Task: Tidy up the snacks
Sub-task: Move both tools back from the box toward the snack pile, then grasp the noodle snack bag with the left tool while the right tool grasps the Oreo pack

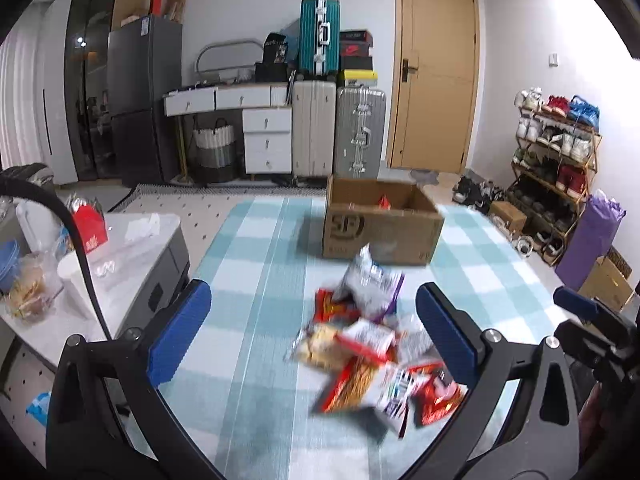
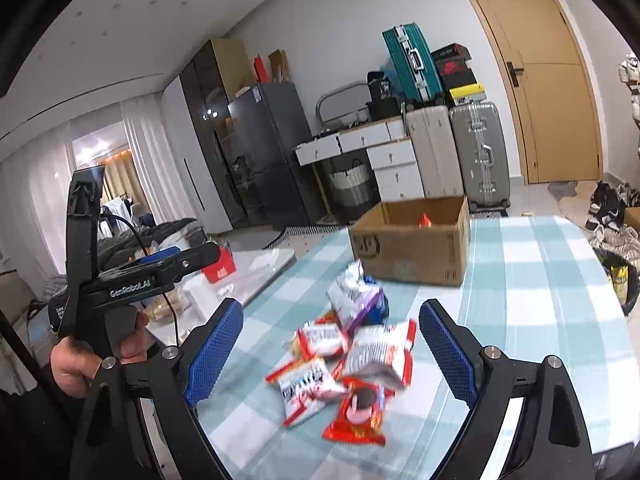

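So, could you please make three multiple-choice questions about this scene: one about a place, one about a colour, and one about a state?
1. Where does the cardboard box stand?
A. On the checked cloth, behind the pile of snack packets
B. On the shoe rack
C. On top of the suitcases

2. What colour are the pads on the gripper fingers?
A. Yellow
B. Blue
C. White

3. In what state are the two grippers?
A. Both shut on a packet
B. Left open, right shut on the box
C. Both open, holding nothing

Answers:
1 A: the box sits on the checked cloth, beyond the snack packets.
2 B: the ribbed pads are blue in both wrist views.
3 C: the left gripper and the right gripper stand wide apart above the packets and touch none.
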A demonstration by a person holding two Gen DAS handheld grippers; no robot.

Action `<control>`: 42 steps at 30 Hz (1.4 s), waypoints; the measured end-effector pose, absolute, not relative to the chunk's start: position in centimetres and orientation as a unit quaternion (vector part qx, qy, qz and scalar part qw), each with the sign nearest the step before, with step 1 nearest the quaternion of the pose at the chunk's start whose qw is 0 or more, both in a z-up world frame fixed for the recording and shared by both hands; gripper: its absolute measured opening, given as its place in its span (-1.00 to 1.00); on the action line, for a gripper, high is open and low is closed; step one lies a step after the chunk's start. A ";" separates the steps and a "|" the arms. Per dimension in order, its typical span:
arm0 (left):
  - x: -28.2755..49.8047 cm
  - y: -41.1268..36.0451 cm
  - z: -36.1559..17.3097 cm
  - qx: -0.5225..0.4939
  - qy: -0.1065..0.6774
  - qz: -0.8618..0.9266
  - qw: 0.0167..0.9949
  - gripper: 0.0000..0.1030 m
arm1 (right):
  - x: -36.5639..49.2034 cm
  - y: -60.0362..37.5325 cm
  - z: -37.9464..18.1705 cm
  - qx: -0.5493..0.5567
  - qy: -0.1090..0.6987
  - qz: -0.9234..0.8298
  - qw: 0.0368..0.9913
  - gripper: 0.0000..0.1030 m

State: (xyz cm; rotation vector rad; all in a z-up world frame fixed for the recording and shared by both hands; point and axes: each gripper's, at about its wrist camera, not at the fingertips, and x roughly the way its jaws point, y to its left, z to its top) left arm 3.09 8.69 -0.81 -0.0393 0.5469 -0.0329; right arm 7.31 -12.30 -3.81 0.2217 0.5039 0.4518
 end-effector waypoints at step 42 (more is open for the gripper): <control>14.2 1.8 -16.8 0.052 0.467 -0.220 0.855 0.94 | 10.9 -13.5 -16.6 0.184 0.389 0.239 0.870 0.86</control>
